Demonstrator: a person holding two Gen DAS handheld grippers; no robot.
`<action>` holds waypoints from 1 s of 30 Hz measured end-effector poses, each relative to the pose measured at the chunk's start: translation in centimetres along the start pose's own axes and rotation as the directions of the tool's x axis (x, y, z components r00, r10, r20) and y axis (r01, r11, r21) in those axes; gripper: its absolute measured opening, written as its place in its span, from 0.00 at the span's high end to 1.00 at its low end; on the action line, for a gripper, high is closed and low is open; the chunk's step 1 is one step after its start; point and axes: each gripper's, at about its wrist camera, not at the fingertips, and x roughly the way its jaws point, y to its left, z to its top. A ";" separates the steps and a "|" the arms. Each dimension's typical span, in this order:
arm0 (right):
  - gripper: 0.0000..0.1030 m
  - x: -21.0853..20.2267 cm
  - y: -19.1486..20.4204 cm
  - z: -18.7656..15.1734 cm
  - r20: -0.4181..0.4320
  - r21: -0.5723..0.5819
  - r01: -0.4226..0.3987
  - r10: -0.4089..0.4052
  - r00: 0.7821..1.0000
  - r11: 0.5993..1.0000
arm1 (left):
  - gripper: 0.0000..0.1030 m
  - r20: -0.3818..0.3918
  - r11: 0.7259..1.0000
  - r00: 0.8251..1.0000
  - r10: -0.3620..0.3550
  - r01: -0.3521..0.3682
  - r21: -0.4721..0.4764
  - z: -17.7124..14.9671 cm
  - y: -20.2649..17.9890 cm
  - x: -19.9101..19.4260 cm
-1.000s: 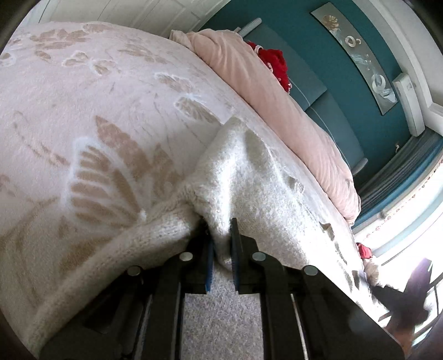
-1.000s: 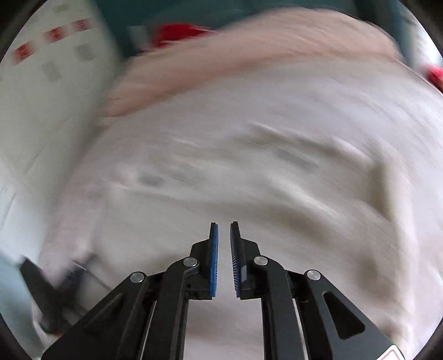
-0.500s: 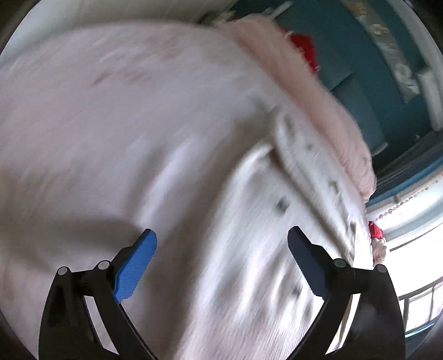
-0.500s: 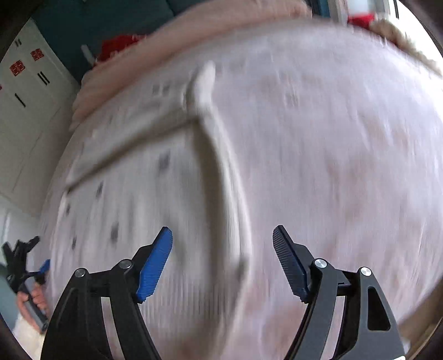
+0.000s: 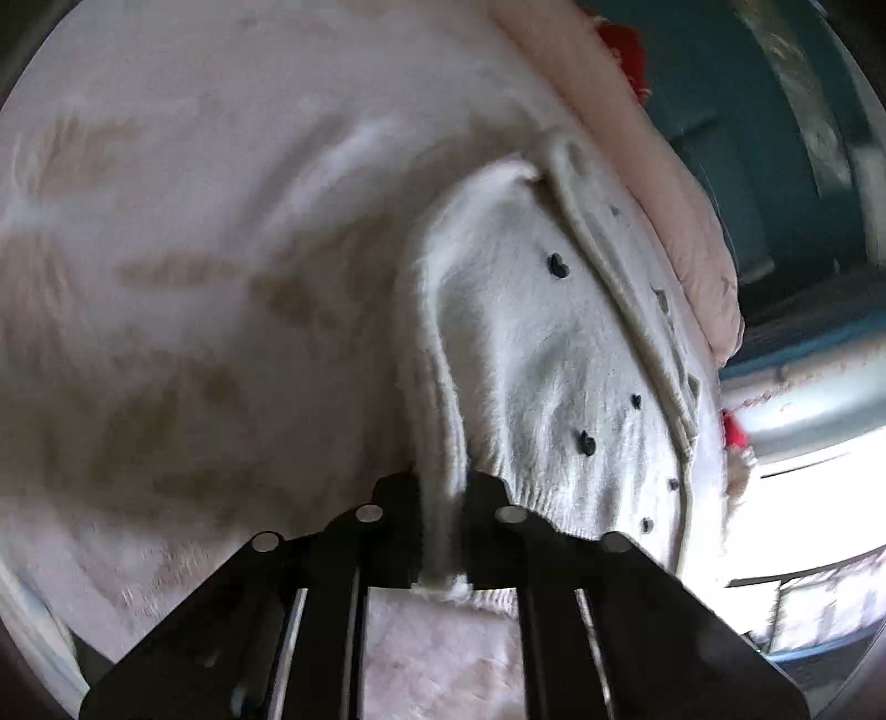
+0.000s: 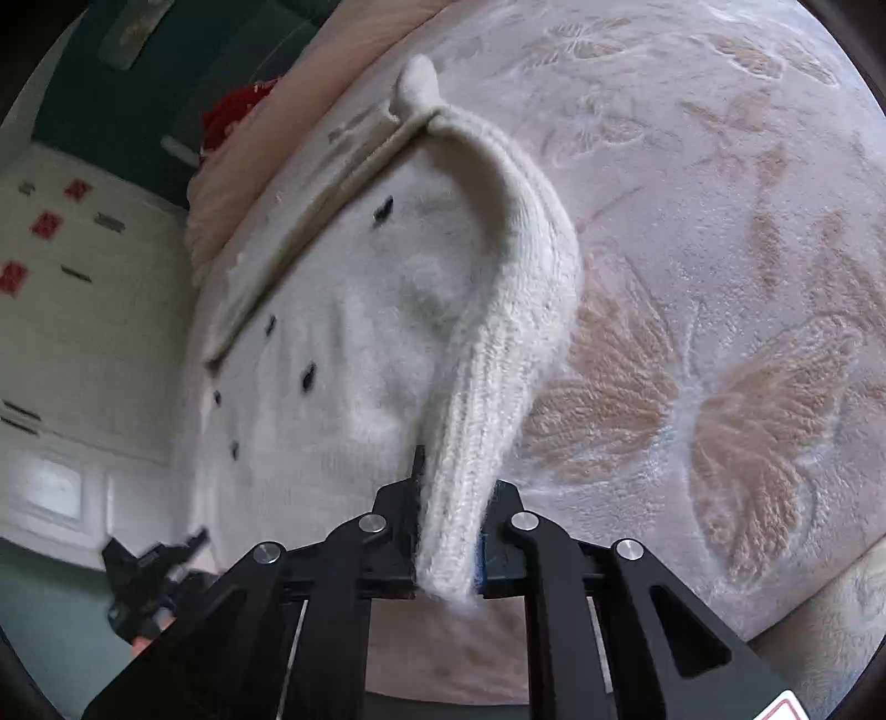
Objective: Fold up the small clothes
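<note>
A small cream knitted cardigan (image 5: pixel 531 343) with dark heart-shaped spots lies on a pink bedspread (image 5: pixel 166 249). My left gripper (image 5: pixel 443 526) is shut on the cardigan's near ribbed edge and lifts it a little. In the right wrist view the same cardigan (image 6: pixel 343 332) lies to the left. My right gripper (image 6: pixel 448 531) is shut on its ribbed sleeve (image 6: pixel 498 332), which arches up from the garment into the jaws.
The bedspread (image 6: pixel 720 277) has a beige leaf pattern. A pink pillow (image 5: pixel 637 155) and a red item (image 5: pixel 626 50) lie at the bed's far side, before a teal wall. The left gripper (image 6: pixel 149 576) shows at the lower left of the right wrist view.
Half a second ago both grippers were wide open above the cardigan. Both have since come down and shut on its knit, left on the edge, right on the sleeve.
</note>
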 end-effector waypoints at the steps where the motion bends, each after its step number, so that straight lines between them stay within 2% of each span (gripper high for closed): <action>1: 0.90 -0.5 0.6 -0.1 0.011 -0.025 0.000 0.000 1.000 1.000 | 0.93 0.010 1.000 1.000 -0.008 0.008 -0.012 0.1 0.0 -0.8; 5: 0.92 -4.7 3.5 -0.7 0.042 -0.105 -0.032 0.037 0.998 0.994 | 0.94 0.027 0.997 0.998 -0.051 0.049 0.059 -0.1 -1.2 -5.2; 8: 0.93 -8.4 5.1 -1.9 0.019 -0.253 0.009 -0.004 1.000 0.967 | 0.94 0.023 0.984 0.997 -0.069 0.064 0.167 -1.5 -2.4 -9.7; 11: 0.93 -11.0 5.3 -4.3 -0.065 -0.385 0.044 -0.074 0.995 0.922 | 0.94 -0.009 0.963 0.998 -0.060 0.061 0.261 -3.6 -2.8 -13.9; 12: 0.93 -11.7 4.9 -5.2 -0.103 -0.414 0.045 -0.096 0.990 0.909 | 0.94 -0.048 0.958 0.998 -0.048 0.060 0.281 -5.0 -2.3 -15.5; 13: 0.93 -12.2 4.3 -6.3 -0.146 -0.444 0.044 -0.120 0.982 0.895 | 0.94 -0.079 0.955 0.996 -0.039 0.060 0.291 -6.0 -1.9 -16.2; 15: 0.93 -13.6 2.1 -9.8 -0.268 -0.503 0.008 -0.165 0.949 0.864 | 0.94 -0.155 0.949 0.988 0.001 0.048 0.313 -8.5 -0.7 -17.7; 16: 0.93 -14.0 1.7 -10.5 -0.298 -0.504 -0.007 -0.166 0.940 0.863 | 0.94 -0.203 0.948 0.979 0.011 0.054 0.313 -10.2 0.2 -18.9; 17: 0.93 -15.0 1.0 -11.8 -0.342 -0.486 -0.033 -0.155 0.927 0.873 | 0.94 -0.219 0.950 0.976 0.009 0.060 0.308 -10.8 0.4 -19.7; 18: 0.93 -15.8 0.7 -12.4 -0.363 -0.459 -0.055 -0.131 0.922 0.887 | 0.94 -0.230 0.952 0.973 0.005 0.066 0.298 -11.4 0.5 -20.6; 20: 0.93 -17.9 1.1 -12.5 -0.357 -0.395 -0.108 -0.044 0.933 0.912 | 0.94 -0.224 0.957 0.973 -0.044 0.106 0.270 -11.5 -0.4 -22.6; 22: 0.93 -19.5 3.0 -10.0 -0.268 -0.381 -0.152 0.049 0.962 0.912 | 0.94 -0.177 0.948 0.978 -0.108 0.154 0.277 -9.7 -2.9 -23.6; 24: 0.93 -19.8 4.4 -6.3 -0.176 -0.364 -0.188 0.131 0.976 0.912 | 0.94 -0.122 0.922 0.978 -0.170 0.201 0.332 -6.6 -6.6 -22.9; 26: 0.93 -18.4 5.3 -0.9 -0.065 -0.314 -0.213 0.203 0.977 0.925 | 0.94 -0.039 0.895 0.983 -0.181 0.181 0.407 -2.7 -10.3 -20.6; 27: 0.92 -17.4 5.4 1.1 -0.020 -0.298 -0.210 0.214 0.977 0.931 | 0.94 -0.009 0.887 0.982 -0.189 0.175 0.427 -0.5 -12.0 -18.7; 29: 0.91 -13.3 5.2 5.9 0.055 -0.247 -0.191 0.211 0.976 0.950 | 0.93 0.053 0.885 0.986 -0.156 0.116 0.451 2.4 -13.9 -15.1; 30: 0.89 -11.3 4.6 7.6 0.083 -0.212 -0.170 0.191 0.978 0.962 | 0.93 0.098 0.893 0.987 -0.127 0.071 0.445 4.4 -14.7 -12.1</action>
